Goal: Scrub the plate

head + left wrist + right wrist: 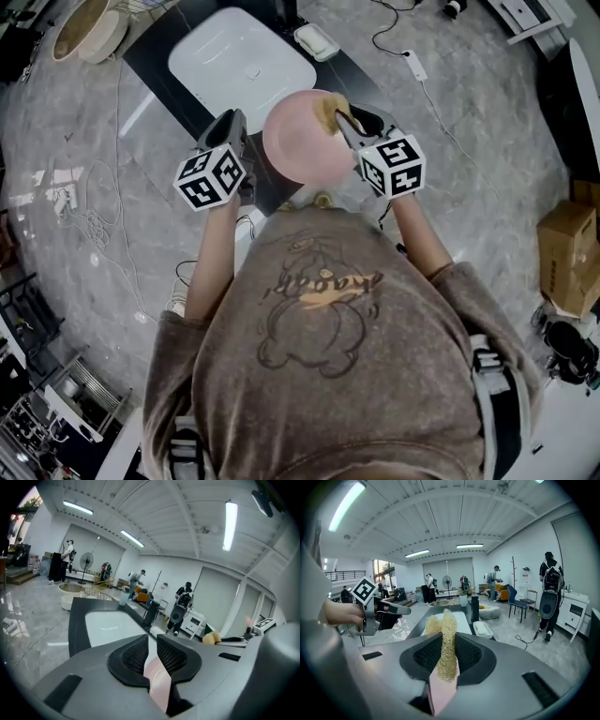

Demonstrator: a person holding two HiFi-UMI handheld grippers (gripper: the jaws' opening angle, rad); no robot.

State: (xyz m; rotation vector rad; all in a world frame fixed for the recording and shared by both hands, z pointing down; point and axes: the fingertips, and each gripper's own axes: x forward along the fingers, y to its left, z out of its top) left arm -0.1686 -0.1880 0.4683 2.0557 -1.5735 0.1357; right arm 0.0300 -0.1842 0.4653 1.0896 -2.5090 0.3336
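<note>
While the person's two hands hold it in the air, the pink plate [300,141] appears in the head view over the near edge of the black tabletop [159,58], just before the white sink basin [239,61]. Left tool [239,131]: its jaws are closed on the plate's left rim, which the left gripper view shows as a thin pink edge [157,677] pinched between the ribbed black pads [136,656]. Right tool [349,122]: its jaws are clamped on a straw-coloured loofah scrub pad [330,111], which rests against the plate's upper right rim. The right gripper view shows the pad [446,639] upright between the jaws, with pink plate surface [440,691] below it. A small white dish [316,40] lies beyond the basin.
</note>
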